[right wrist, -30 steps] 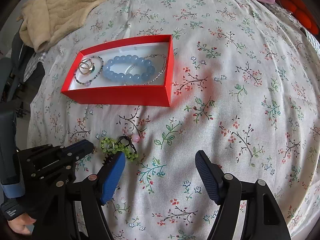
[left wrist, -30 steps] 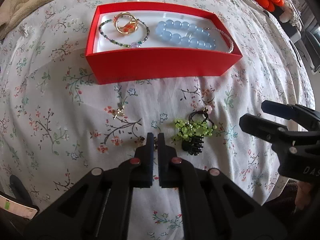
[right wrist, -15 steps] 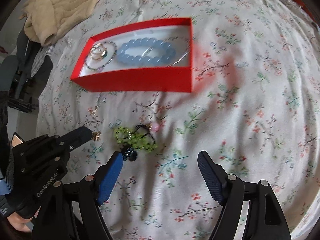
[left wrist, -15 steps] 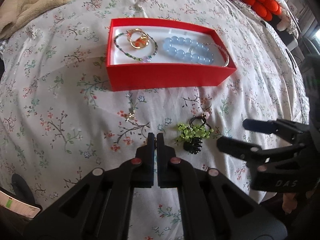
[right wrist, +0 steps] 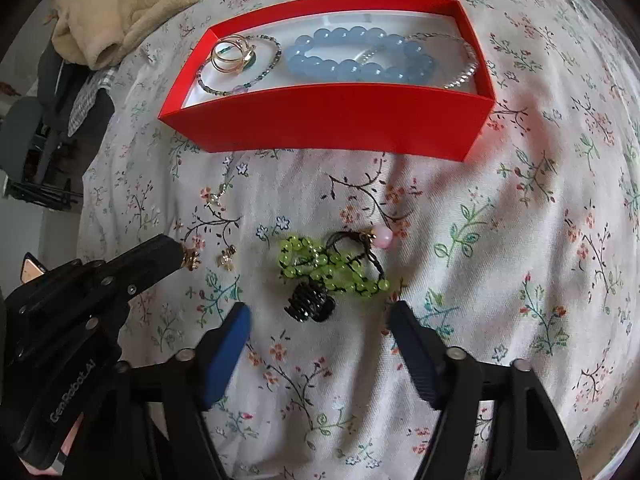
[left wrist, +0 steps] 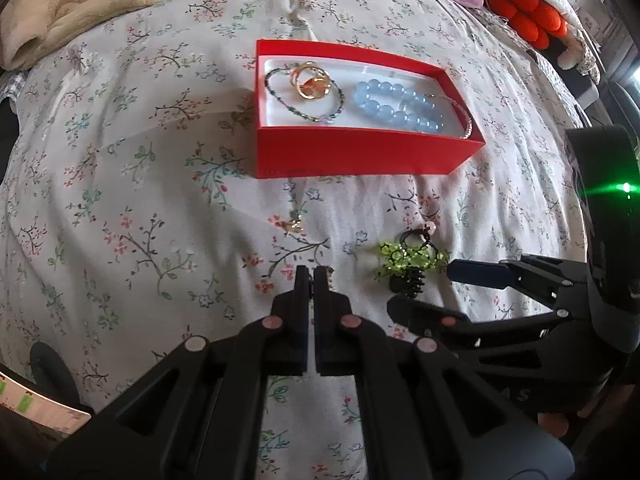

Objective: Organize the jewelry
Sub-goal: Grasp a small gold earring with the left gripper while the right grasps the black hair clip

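A red box (left wrist: 360, 152) (right wrist: 332, 116) on the floral bedspread holds a blue bead bracelet (right wrist: 360, 56), gold rings (right wrist: 232, 56), a dark bead bracelet and a silver chain. In front of it lie a green bead bracelet (left wrist: 408, 258) (right wrist: 328, 264) and a black claw clip (left wrist: 408, 282) (right wrist: 310, 302), touching each other. My right gripper (right wrist: 318, 310) (left wrist: 420, 287) straddles the clip with its jaws closing; the pads do not touch it. To the left, my left gripper (left wrist: 311, 276) (right wrist: 176, 248) is shut on a small gold earring (right wrist: 190, 258). A second earring (right wrist: 226, 258) lies beside it.
A gold star pendant (left wrist: 296, 224) (right wrist: 214, 198) lies between box and left gripper. A pink bead on black cord (right wrist: 382, 238) touches the green bracelet. A beige blanket (left wrist: 80, 0) (right wrist: 120, 12) is bunched at the far left; orange cushions (left wrist: 524, 12) sit far right.
My right gripper came down and in over the green bracelet and clip, its jaws narrowing. My left gripper stayed shut and pulled up and back from the bedspread.
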Tool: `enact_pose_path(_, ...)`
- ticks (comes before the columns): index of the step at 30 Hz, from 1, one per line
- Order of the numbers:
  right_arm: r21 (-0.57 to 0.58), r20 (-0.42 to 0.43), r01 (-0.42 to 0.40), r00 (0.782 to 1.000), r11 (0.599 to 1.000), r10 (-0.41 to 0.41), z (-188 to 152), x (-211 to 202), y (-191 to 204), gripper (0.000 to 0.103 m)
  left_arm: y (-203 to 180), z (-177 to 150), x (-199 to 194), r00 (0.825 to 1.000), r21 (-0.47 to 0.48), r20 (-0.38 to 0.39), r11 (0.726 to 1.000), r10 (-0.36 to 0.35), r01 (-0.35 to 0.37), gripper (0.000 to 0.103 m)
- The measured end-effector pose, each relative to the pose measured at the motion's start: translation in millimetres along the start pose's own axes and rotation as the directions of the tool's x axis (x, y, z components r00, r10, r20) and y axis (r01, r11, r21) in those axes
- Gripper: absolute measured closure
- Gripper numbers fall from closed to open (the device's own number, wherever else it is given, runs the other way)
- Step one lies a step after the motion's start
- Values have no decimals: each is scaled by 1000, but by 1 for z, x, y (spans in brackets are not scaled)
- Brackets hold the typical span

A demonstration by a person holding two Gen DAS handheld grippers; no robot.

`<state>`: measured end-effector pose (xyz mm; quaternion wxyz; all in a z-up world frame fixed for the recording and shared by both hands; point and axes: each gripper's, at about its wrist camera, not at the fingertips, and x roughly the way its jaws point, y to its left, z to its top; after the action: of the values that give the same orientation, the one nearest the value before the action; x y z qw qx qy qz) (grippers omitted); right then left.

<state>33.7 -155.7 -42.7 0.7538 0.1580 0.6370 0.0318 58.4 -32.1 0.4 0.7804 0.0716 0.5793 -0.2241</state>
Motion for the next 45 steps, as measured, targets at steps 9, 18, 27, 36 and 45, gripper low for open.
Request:
enact_pose_path(9,-12,-5,21,1000,1000,-21,7,15,17,62,10,-2,-1,1000,-14,-2,1000,11,-11,101)
enact_pose_path(18,-31,4,45,999,998,-45,11,22,25,78,14,-4,-2,1000,-19,-1,1000,12,-12,101)
enact_pose_path(27,-48,22,32,999,998,-31,6,11,23,78,13,-2,-4,1000,-21,4,1000,7,-7,101)
enact_pose_path(36,-37,49,6,999,999,-4,2,-10,8,78,13,1,-6,1000,-29,14,1000,3,-3,101)
enact_pose_path(45,-13,92,-28,995,1000,29,4,-35,-9,78,14,6,-12,999,-48,36,999,-11,13,101)
